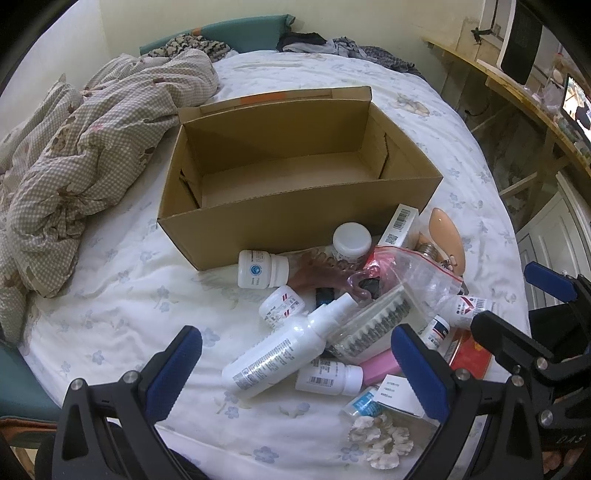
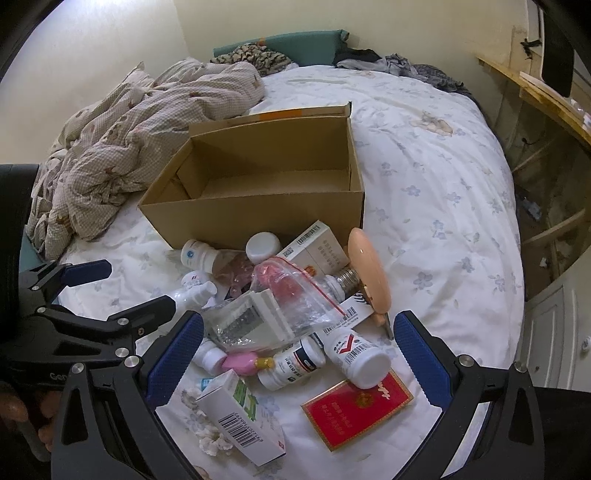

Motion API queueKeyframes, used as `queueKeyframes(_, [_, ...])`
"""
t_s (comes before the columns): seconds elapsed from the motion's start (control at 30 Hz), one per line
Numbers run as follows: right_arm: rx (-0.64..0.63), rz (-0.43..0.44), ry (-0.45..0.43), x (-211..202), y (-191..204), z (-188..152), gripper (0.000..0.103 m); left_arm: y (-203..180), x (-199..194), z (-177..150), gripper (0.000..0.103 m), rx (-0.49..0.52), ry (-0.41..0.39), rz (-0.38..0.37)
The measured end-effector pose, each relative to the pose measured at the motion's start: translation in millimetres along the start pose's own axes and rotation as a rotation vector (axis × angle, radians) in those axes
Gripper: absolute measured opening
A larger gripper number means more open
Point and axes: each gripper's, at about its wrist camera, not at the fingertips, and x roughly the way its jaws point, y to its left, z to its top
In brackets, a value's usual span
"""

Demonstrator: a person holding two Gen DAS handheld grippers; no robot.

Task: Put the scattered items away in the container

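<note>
Open empty cardboard box point(image 1: 295, 218); cluttered pile point(image 1: 354, 314) against its near wall.

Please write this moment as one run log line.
left gripper: open, empty | right gripper: open, empty | cardboard box: empty | items: scattered on bed

Bedroom with a bed, pale walls and a wooden shelf

A white floral sheet point(image 1: 332, 96) covers the bed, with a crumpled checked quilt point(image 1: 92, 147) on its left and a teal headboard cushion point(image 1: 240, 33) against the cream wall point(image 2: 295, 22). A wooden shelf point(image 1: 517, 92) and white cabinet point(image 2: 554, 332) stand right.

Clear zip bag point(image 2: 295, 295) covers the white brush point(image 2: 255, 317) beneath.
</note>
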Motion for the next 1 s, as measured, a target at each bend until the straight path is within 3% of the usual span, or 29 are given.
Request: queueKeyframes(1.0, [-0.029,0.019,-0.005,-2.1,8.1,-2.4,0.103,1.9,-3.5,-0.9,0.102,0.003,-0.018,0.007])
